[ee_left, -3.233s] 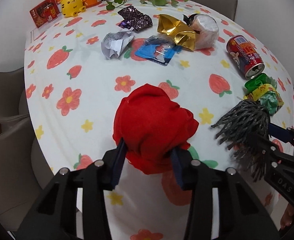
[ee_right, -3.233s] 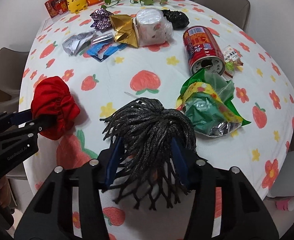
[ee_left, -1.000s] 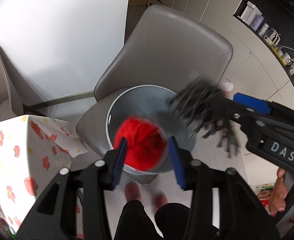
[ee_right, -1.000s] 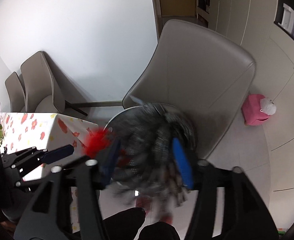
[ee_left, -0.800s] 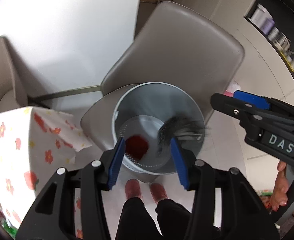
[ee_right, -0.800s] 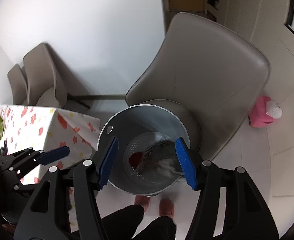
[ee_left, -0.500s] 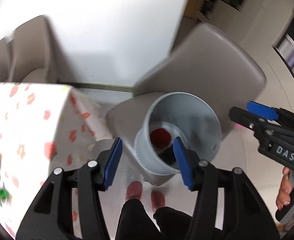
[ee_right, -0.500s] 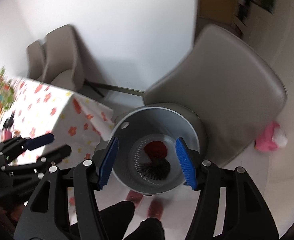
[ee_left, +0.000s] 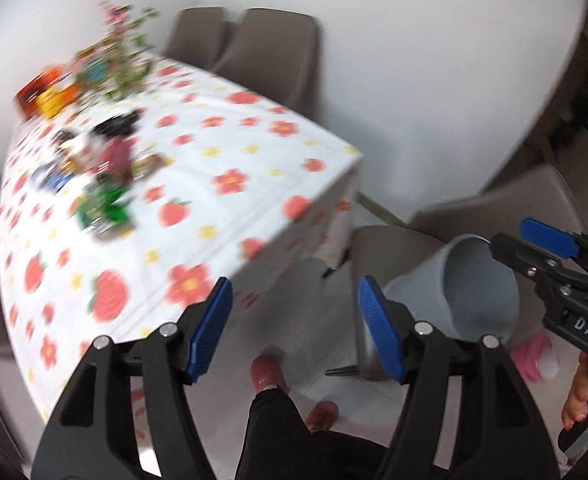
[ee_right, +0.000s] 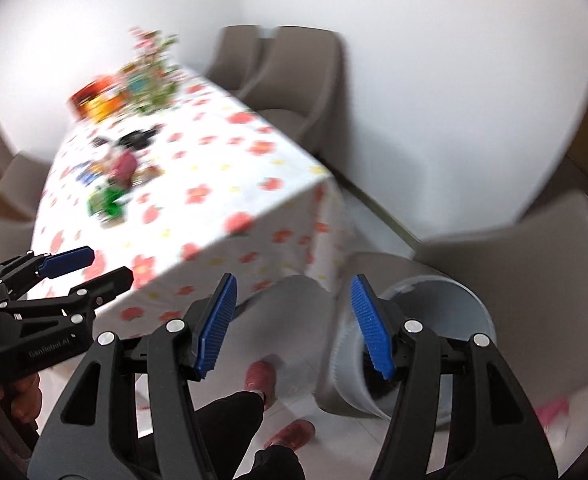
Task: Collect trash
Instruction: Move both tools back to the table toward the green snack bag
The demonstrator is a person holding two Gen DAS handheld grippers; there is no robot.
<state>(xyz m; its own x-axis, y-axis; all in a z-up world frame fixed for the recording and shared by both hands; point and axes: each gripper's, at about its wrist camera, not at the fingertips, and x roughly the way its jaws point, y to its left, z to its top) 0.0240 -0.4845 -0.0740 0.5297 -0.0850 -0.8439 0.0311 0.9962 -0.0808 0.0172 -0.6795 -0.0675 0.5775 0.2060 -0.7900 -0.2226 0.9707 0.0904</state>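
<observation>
Table [ee_left: 221, 200]: near half bare cloth, open to approach from the near edge and corner
Trash pile [ee_left: 101, 168]: clustered well back on the left half, blurred
Plant [ee_left: 125, 60] and boxes: block the far end
Chairs [ee_left: 269, 60]: two along the far side by the wall
Bin [ee_left: 478, 292]: on the chair [ee_right: 534, 264] beside the table corner, mouth unobstructed
Floor strip between table and bin: occupied by feet [ee_left: 267, 368]
Left gripper [ee_left: 294, 328]: jaws opening, nothing between
Right gripper [ee_right: 291, 322]: jaws apart, empty

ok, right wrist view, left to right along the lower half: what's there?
left gripper → flowered tablecloth → right gripper, jaws empty → grey bin → grey chair
</observation>
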